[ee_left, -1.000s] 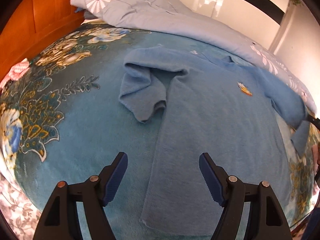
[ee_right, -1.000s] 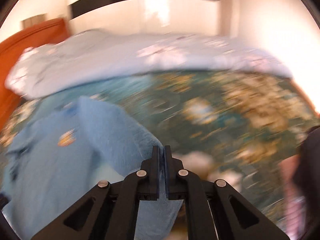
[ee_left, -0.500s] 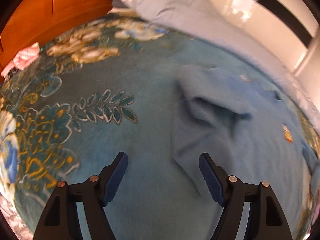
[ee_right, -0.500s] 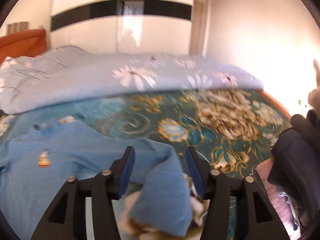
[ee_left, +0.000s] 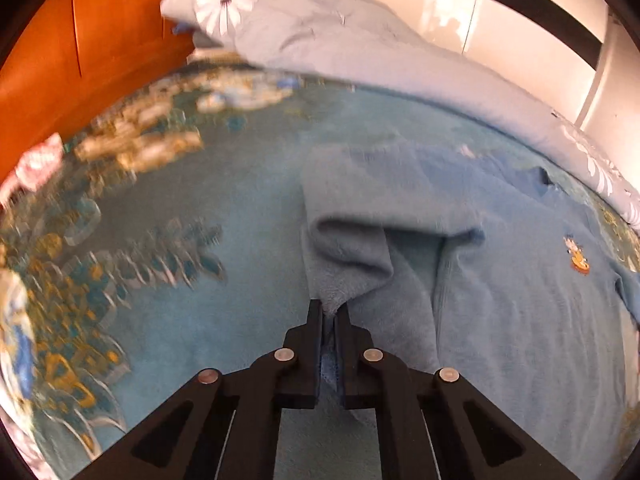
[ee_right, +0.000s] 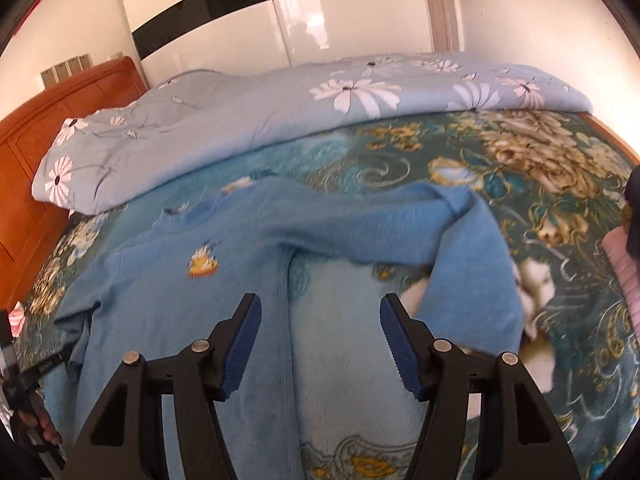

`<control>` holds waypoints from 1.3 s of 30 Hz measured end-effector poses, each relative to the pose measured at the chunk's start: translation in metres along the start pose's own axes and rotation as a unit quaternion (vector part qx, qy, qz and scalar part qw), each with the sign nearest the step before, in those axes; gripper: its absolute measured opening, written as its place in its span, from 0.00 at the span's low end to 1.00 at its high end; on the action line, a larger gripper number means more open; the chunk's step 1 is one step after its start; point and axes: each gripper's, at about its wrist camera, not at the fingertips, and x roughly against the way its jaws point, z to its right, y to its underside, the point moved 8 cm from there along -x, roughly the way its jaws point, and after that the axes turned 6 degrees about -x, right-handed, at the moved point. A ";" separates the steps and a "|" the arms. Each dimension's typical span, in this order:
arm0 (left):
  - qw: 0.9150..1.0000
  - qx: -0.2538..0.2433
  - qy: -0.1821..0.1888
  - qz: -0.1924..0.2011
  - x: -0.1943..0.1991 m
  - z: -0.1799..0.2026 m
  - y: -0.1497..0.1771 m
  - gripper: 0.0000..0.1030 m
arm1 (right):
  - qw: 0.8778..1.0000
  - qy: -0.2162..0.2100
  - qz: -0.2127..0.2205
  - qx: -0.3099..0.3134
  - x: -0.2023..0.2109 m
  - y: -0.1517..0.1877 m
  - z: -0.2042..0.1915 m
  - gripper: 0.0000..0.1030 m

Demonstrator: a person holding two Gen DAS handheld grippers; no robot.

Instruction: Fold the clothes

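A light blue sweater [ee_left: 520, 304] with a small orange duck badge lies front up on the teal floral blanket [ee_left: 168, 312]. Its left sleeve [ee_left: 352, 252] is bunched and folded over, and my left gripper [ee_left: 329, 314] is shut on that sleeve's cuff end. In the right wrist view the same sweater [ee_right: 172, 304] stretches left, and its other sleeve [ee_right: 472, 264] lies bent out to the right on the blanket. My right gripper [ee_right: 320, 336] hovers open over the gap between body and sleeve, holding nothing.
A pale blue quilt with white flowers [ee_right: 280, 108] is heaped along the far side of the bed. An orange wooden headboard [ee_left: 80, 52] stands at the left. Dark and pink clothes [ee_right: 628, 248] sit at the right edge. A hand with the other gripper [ee_right: 24, 400] shows at lower left.
My left gripper swung left, then closed on the sweater's folded left sleeve. My right gripper let go of the right sleeve, which now lies on the blanket, and opened wide.
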 end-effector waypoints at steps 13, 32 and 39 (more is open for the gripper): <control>0.902 -0.213 -0.365 0.094 0.001 -0.103 -0.085 0.06 | 0.997 0.009 -0.069 -0.037 -0.031 0.041 0.021 0.62; 0.939 -0.175 -0.295 0.016 0.023 -0.100 0.019 0.27 | 0.996 -0.031 -0.087 -0.021 0.005 0.056 0.026 0.62; 0.946 -0.069 -0.316 -0.031 0.022 -0.147 0.033 0.53 | 0.990 -0.062 -0.118 -0.045 0.033 0.090 0.041 0.62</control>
